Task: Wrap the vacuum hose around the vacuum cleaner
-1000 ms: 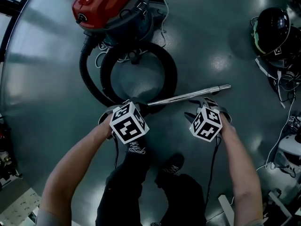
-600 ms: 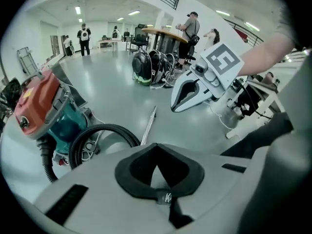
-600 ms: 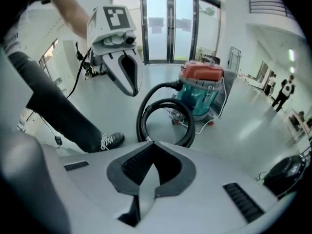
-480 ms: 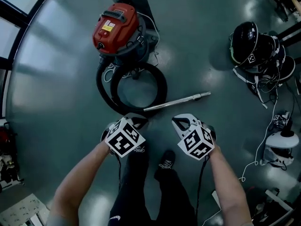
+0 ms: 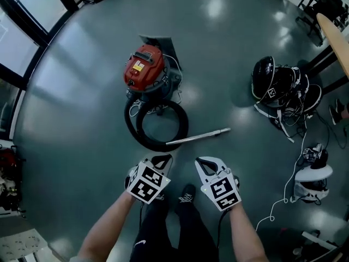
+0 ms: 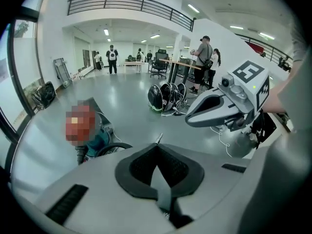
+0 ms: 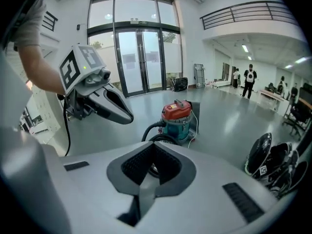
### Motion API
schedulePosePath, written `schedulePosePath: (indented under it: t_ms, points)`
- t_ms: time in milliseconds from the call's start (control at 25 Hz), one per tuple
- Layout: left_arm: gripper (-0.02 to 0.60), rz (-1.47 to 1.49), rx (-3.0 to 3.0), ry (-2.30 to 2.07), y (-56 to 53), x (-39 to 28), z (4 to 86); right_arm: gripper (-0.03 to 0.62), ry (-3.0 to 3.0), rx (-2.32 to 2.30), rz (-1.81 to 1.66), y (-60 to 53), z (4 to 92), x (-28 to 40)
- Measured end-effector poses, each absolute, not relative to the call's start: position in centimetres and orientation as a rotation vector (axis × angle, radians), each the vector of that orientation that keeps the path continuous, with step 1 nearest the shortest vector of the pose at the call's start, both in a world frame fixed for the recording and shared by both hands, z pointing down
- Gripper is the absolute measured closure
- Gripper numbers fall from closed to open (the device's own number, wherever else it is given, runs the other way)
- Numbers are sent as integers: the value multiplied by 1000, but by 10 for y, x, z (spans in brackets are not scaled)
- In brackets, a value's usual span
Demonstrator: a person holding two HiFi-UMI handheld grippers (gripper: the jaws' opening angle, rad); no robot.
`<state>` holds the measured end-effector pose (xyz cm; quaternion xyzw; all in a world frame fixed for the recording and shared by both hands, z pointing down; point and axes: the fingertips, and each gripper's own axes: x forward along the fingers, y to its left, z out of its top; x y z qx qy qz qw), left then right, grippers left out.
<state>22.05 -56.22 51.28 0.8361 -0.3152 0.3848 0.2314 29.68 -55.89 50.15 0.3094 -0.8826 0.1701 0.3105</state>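
Note:
The red-topped vacuum cleaner stands on the grey floor. Its black hose lies in a loop in front of it, and the metal wand rests on the floor, pointing right. My left gripper and right gripper hover side by side nearer me than the hose, both shut and empty. The left gripper view shows shut jaws, the teal vacuum body, the wand tip and the right gripper. In the right gripper view, past its shut jaws, I see the vacuum, hose and left gripper.
Black helmets with cables lie on the floor at right, and a white device with a cord sits below them. A table edge is at the upper right. Glass doors line one side. People stand far off.
Both grippers came up off the wand and hose and shut empty. The view has pulled back, so the vacuum, hose and wand look smaller and farther away.

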Motion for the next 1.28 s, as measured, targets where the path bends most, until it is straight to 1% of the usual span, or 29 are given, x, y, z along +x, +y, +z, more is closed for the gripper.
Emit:
schedulePosePath:
  t_ms: [120,280,560,720,920,1280]
  points:
    - [577,1023,2339,-893,-551,230,470,591,-2334,888,498,-545,460,297]
    - [577,949,2376,-899,-532,225,428,591,-2339,947,498,-524,418,286]
    - [577,833,2406,-909,-489,185,376,591,-2352,1053,448,-489,339,253]
    - [577,738,2466,-960,-472,163,320,591,-2337,1151,400,-465,293,240]
    - [577,530,2538,-987,-450,152,246,591,-2375,1227,316,-437,243,214]
    - [577,475,2580,-1094,-419,131,181,591,-2369,1364,220,-416,181,199]
